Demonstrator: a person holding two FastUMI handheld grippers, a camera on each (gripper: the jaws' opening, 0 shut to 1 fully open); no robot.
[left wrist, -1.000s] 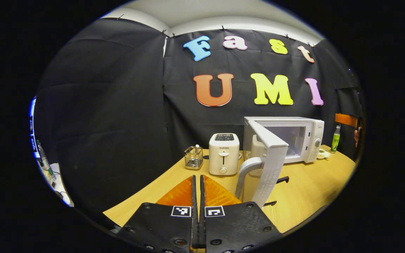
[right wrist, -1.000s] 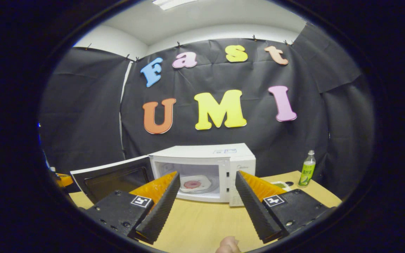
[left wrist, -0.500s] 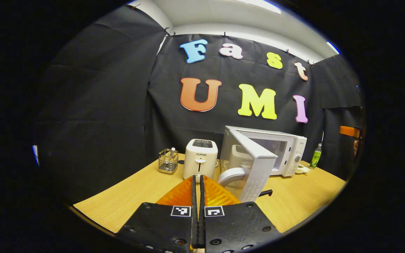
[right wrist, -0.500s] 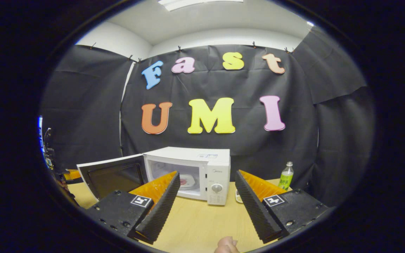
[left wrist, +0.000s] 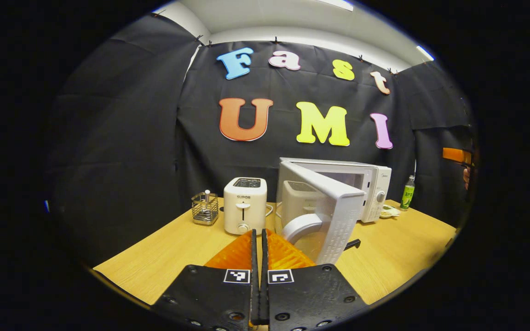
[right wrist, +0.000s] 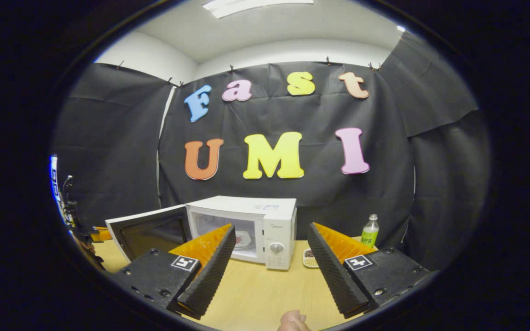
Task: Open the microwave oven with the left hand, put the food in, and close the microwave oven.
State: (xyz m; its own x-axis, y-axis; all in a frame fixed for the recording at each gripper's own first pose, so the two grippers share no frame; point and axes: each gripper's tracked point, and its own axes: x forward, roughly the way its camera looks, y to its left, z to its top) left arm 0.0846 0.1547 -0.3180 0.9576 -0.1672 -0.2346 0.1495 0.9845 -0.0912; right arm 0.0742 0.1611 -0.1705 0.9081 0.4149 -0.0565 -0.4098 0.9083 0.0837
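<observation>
The white microwave [right wrist: 265, 209] stands on the wooden table [right wrist: 256, 294] with its door [right wrist: 150, 230] swung wide open to the left. Inside, a plate with pink food [right wrist: 243, 239] rests on the turntable. My right gripper [right wrist: 270, 230] is open and empty, held back from the oven over the table. In the left gripper view the door [left wrist: 336, 216] shows edge-on with its curved handle [left wrist: 302, 227] facing me. My left gripper [left wrist: 259, 233] is shut with nothing between its fingers, a short way in front of that handle.
A white toaster [left wrist: 245, 205] and a wire basket [left wrist: 204, 208] stand left of the microwave. A green bottle [right wrist: 369, 231] and a small dish [right wrist: 310, 258] sit to its right. A thumb [right wrist: 292, 319] shows at the bottom edge.
My right gripper has drawn back and to the right, so the oven looks smaller and farther left. The left gripper has also pulled back from the door. The door stays open.
</observation>
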